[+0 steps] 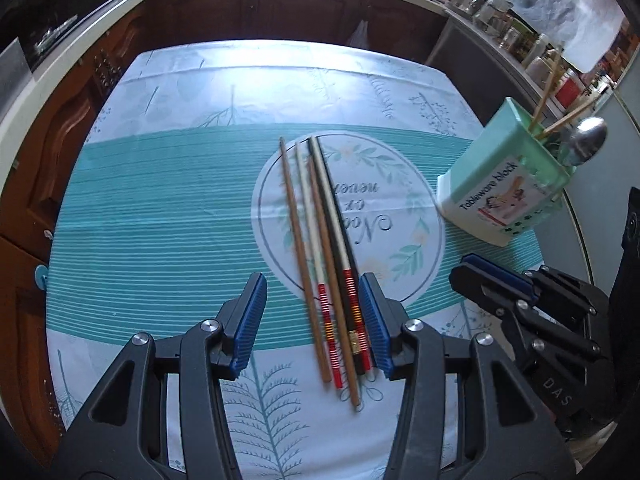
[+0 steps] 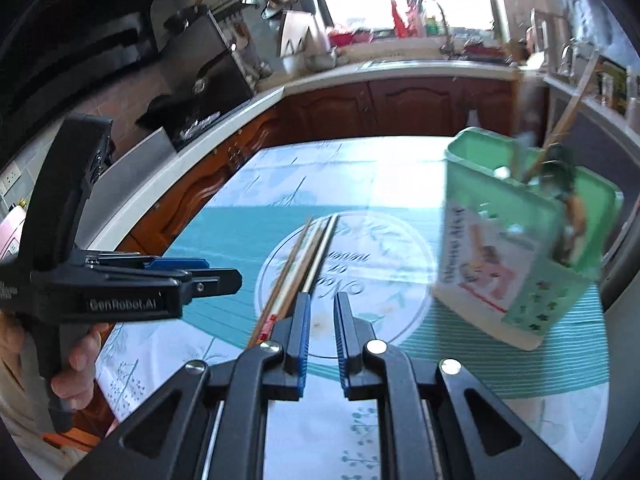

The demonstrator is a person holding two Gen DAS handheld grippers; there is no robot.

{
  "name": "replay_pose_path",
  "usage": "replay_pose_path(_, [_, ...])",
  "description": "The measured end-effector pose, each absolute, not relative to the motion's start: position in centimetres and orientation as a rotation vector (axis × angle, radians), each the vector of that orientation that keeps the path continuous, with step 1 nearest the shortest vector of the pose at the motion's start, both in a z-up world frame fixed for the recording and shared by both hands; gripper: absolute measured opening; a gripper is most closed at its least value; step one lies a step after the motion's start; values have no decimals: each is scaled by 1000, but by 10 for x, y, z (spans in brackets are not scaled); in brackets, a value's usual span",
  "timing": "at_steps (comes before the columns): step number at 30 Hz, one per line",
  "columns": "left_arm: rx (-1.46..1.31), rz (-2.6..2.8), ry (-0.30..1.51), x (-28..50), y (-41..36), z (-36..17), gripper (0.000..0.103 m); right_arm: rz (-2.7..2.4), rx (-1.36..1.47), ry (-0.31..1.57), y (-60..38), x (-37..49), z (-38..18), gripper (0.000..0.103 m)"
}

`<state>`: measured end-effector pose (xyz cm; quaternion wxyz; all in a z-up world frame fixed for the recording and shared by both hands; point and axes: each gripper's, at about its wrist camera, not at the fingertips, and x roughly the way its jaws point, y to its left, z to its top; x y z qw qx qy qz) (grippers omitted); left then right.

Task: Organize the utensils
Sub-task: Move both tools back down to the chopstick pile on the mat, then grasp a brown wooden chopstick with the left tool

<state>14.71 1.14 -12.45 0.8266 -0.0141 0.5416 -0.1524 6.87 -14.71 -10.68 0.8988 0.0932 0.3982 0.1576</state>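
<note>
Several chopsticks lie side by side on the teal and white tablecloth, some with red banded ends. My left gripper is open, low over the cloth, its jaws on either side of the chopsticks' near ends, the right pad close to them. A green and white utensil holder stands at the right with chopsticks and a metal spoon in it. My right gripper is empty, its jaws a narrow gap apart, to the right of the chopsticks and left of the holder.
Brown kitchen cabinets and a pale counter run behind and left of the table. A shelf with jars and pots stands at the back right. The table's edge is close behind the holder.
</note>
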Motion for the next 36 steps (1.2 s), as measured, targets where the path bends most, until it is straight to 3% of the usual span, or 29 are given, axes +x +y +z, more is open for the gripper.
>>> replay_pose_path(14, [-26,-317,1305,215,32,-174,43,349,232,1053,-130,136,-127,12])
replay_pose_path(28, [-9,-354,1451,262,-2,-190,11,313,285,1325,-120,205,-158,12])
replay_pose_path(36, [48,-332,1491,271,-30,-196,7,303,291,1365,-120,208,-166,12])
